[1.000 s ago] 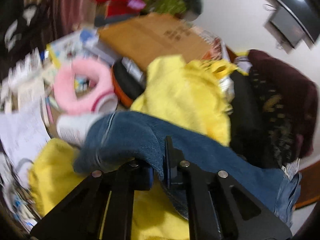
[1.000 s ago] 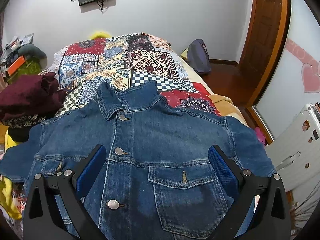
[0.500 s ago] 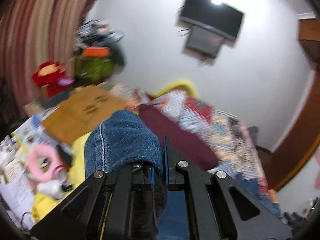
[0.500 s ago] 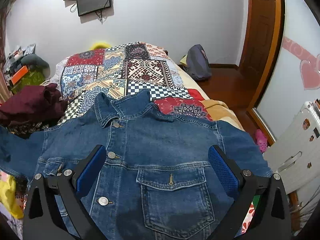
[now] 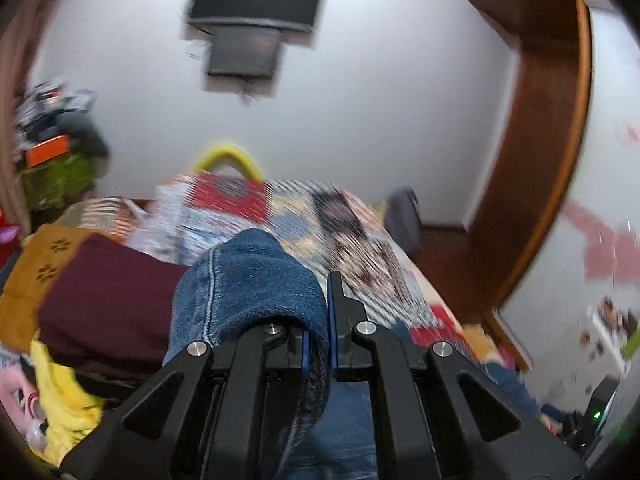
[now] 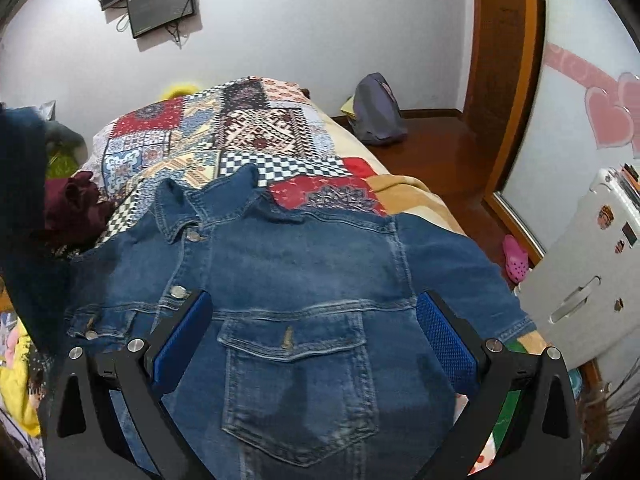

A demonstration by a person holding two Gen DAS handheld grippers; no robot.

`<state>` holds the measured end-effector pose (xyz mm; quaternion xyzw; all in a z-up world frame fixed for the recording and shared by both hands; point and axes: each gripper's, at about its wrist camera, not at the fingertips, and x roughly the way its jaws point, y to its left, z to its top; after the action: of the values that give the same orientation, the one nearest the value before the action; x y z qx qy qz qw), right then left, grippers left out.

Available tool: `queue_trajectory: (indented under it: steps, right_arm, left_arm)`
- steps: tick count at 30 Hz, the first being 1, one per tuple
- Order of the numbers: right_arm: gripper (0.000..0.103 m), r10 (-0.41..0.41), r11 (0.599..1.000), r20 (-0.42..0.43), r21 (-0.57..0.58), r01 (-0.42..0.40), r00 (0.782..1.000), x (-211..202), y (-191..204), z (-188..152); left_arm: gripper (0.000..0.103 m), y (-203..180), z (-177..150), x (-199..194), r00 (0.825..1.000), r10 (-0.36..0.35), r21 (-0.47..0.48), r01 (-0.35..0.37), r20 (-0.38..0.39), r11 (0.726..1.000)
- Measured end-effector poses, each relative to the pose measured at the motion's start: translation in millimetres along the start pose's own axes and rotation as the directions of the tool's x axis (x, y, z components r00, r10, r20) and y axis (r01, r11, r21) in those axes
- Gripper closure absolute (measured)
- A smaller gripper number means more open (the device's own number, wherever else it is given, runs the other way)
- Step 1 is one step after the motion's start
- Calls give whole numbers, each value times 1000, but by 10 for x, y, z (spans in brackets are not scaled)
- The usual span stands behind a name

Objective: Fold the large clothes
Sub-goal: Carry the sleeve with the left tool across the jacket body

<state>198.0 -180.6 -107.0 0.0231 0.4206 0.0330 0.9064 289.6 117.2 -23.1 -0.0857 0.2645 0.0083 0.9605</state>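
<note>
A blue denim jacket (image 6: 304,272) lies front up on the patchwork bed cover (image 6: 240,132), collar toward the far wall. My right gripper (image 6: 314,320) is open and empty, held above the jacket's chest pocket. My left gripper (image 5: 326,300) is shut on the jacket's left sleeve (image 5: 248,284), which drapes over its left finger and is lifted above the bed. The raised sleeve shows as a dark blue mass at the left edge of the right wrist view (image 6: 24,200).
A maroon garment (image 5: 108,292) and yellow clothes (image 5: 60,400) are piled at the bed's left side. A grey bag (image 6: 376,112) lies on the floor by the wooden door (image 6: 504,80). A white appliance (image 6: 580,280) stands at the right.
My left gripper has lifted the sleeve up from the clutter at the bed's left and swung toward the bed. My right gripper has moved slightly forward over the jacket.
</note>
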Motion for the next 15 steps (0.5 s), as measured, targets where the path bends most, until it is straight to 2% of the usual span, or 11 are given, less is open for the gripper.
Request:
queue_trajectory:
  steps: [3, 6, 8, 9, 10, 13, 15]
  right_arm:
    - [2, -10, 1000, -6, 11, 10, 1000, 9, -102, -20]
    - [2, -16, 999, -21, 29, 17, 1000, 18, -196, -42]
    - [2, -16, 999, -27, 44, 17, 1000, 14, -258, -67]
    - [2, -16, 999, -29, 46, 17, 999, 12, -275, -77]
    - [2, -18, 999, -32, 50, 20, 999, 11, -292, -89]
    - [2, -27, 998, -45, 55, 30, 999, 21, -343, -129]
    - [2, -33, 998, -57, 56, 36, 998, 38, -376, -151]
  left_arm:
    - [97, -418, -183, 356, 995, -38, 73, 44, -88, 996]
    - [97, -785, -484, 730, 974, -81, 119, 108, -211, 987]
    - [97, -1004, -709, 966, 954, -90, 142, 135, -287, 981]
    - [97, -1112, -860, 1109, 936, -94, 155, 154, -340, 976]
    - [97, -1196, -959, 1162, 926, -96, 161, 164, -364, 973]
    - [97, -1408, -1304, 1386, 884, -79, 204, 192, -462, 960]
    - [97, -1514, -1486, 1400, 860, -76, 227, 218, -505, 949]
